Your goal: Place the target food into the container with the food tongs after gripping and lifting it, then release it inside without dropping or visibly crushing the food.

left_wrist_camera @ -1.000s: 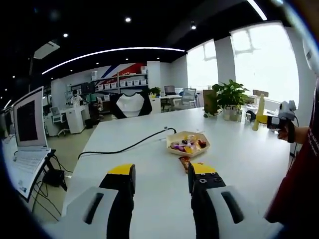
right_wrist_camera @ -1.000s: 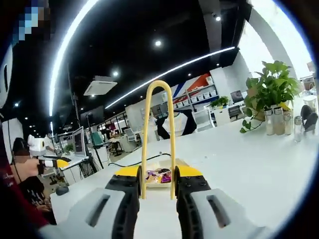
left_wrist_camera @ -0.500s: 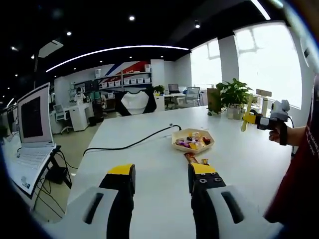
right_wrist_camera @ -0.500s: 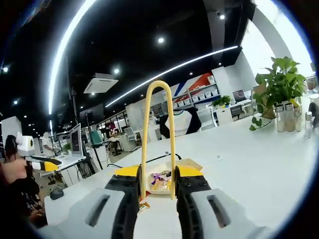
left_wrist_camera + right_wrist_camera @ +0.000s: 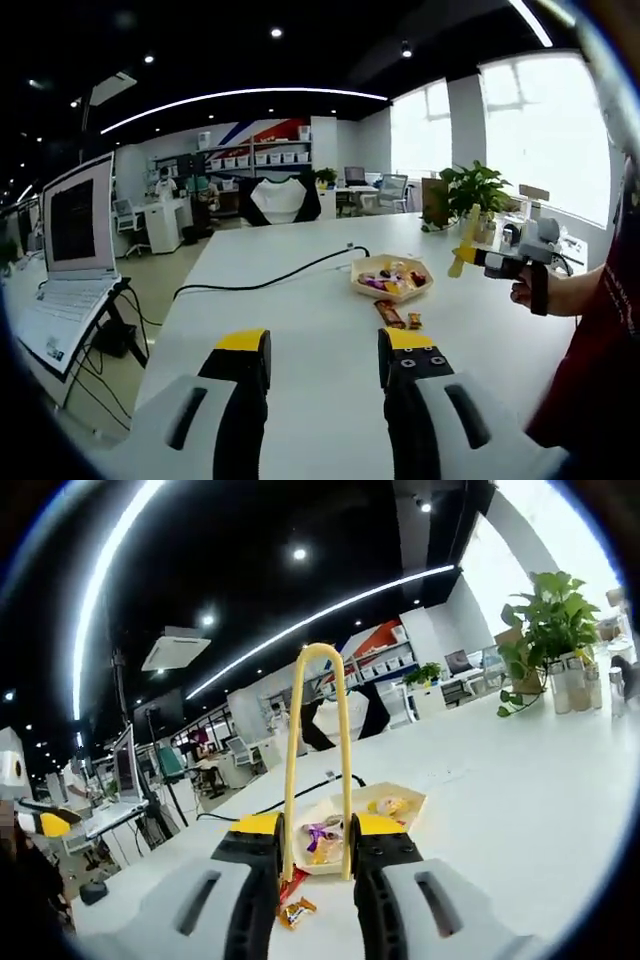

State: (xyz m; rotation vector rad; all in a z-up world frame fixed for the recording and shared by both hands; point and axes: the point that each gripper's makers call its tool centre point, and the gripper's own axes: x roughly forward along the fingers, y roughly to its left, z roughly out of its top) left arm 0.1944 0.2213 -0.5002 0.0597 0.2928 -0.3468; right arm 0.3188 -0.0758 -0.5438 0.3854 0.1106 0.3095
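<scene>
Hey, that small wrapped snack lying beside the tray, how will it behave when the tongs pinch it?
The snack looks small and foil-wrapped, so probably light and slippery. The tongs are narrow, so it may twist or slide.

Illumination is mixed. Daylight enters through large windows, which are overexposed to near white with no detail outside. The ceiling reads very dark, broken by a curved LED strip light and small recessed spots; in the right gripper view the strip light blooms at its edges. The white bench is evenly lit, with only faint, soft shadows and mild sheen. Fisheye distortion bends straight lines strongly toward the frame edges. Focus is acceptable centrally; peripheral areas are soft, and distant shelving lacks fine detail.
</scene>
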